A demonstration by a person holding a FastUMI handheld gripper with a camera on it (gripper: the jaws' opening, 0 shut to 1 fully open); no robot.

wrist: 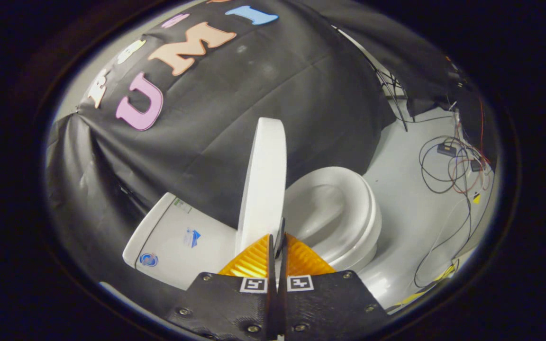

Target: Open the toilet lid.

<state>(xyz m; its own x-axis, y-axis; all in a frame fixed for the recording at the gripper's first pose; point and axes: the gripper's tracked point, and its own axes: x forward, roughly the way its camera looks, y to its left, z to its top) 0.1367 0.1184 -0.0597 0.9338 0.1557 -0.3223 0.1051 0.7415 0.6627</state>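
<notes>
Toilet lid [264, 175] standing raised, gripper [277, 246] closed just below it

The lid is rising edge-on from just ahead of the fingers [254, 258], lifted off the seat [349, 208] and leaning toward the tank [178, 237], which is lying to one side of it; on the other side the open seat and bowl are showing. The gripper's two fingers are pressing together with barely a slit between them, their tips sitting right at the lid's lower edge; whether they are touching it, I cannot tell. Beyond the seat, loose cables [448, 170] are trailing across the pale floor [410, 213]
</notes>
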